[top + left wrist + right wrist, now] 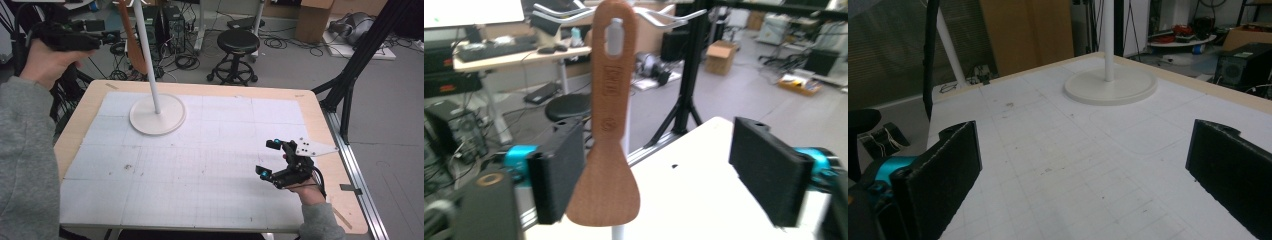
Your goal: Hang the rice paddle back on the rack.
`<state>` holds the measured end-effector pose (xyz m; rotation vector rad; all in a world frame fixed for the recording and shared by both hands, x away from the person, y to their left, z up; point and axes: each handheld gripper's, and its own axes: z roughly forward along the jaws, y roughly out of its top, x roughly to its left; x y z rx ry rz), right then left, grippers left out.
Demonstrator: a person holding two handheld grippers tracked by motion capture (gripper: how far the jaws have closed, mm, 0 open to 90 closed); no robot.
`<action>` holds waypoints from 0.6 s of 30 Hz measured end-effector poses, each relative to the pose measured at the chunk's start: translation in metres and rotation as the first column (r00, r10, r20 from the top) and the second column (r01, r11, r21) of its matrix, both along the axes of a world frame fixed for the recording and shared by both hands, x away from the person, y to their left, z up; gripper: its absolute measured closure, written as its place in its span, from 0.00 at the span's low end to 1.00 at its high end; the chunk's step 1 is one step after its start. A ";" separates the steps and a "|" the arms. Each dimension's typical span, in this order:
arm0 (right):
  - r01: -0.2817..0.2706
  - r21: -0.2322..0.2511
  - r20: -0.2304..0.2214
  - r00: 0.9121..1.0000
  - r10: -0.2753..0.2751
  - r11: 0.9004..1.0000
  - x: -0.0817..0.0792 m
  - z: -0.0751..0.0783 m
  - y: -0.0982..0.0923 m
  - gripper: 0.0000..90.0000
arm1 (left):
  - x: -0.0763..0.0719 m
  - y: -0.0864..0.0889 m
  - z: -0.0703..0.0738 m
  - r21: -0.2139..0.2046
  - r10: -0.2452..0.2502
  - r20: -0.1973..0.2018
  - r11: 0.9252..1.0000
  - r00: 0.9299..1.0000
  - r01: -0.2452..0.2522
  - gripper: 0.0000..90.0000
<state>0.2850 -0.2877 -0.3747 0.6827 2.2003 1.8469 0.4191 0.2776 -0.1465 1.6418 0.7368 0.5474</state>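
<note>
The floor [280, 55] is grey, with many black cables [300, 46] lying on it. A black round stool [238, 42] stands behind the bench [320, 112]. A brown cardboard box [314, 20] sits near the back. Black metal legs of a frame [357, 60] stand at the right. A desk [519, 55] with a keyboard [496, 50] on it is farther off.

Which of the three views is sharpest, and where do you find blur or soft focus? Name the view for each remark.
High view: evenly lit and sharpest, the white stand crisp. Left gripper view: the wooden spatula fairly clear, the jaws and room behind soft, the right edge smeared. Right gripper view: dimmer, the near black jaws blurred, the table's grid lines readable.
</note>
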 end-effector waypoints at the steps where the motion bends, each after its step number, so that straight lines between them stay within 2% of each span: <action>1: -0.001 0.005 0.010 1.000 0.001 1.000 0.000 0.000 0.000 0.00 | -0.003 0.002 -0.001 0.004 0.008 0.005 1.000 1.000 -0.008 0.22; 4: -0.004 0.018 0.015 1.000 0.004 1.000 -0.002 0.001 -0.001 0.00 | -0.011 0.008 -0.006 -0.025 0.045 -0.007 0.999 0.999 -0.045 0.09; 5: -0.005 0.017 0.021 1.000 0.005 1.000 -0.002 0.002 -0.001 0.00 | -0.014 0.011 -0.009 -0.035 0.053 -0.012 0.998 0.999 -0.054 0.07; 8: -0.004 0.011 0.019 1.000 0.004 1.000 -0.004 0.002 0.000 0.00 | -0.023 0.016 -0.018 -0.030 0.066 -0.006 0.997 0.998 -0.066 0.06; 9: -0.006 0.007 0.020 1.000 0.005 1.000 -0.004 0.002 0.000 0.00 | -0.025 0.018 -0.021 -0.033 0.062 -0.014 0.997 0.998 -0.062 0.02; 12: -0.006 0.000 0.016 1.000 0.006 1.000 -0.005 0.002 0.001 0.00 | -0.031 0.022 -0.030 -0.060 0.028 -0.031 0.998 0.999 -0.030 0.02; 18: -0.004 -0.002 0.024 1.000 0.004 1.000 -0.006 0.002 0.001 0.00 | -0.043 0.019 -0.047 -0.030 -0.006 -0.022 1.000 1.000 0.005 0.02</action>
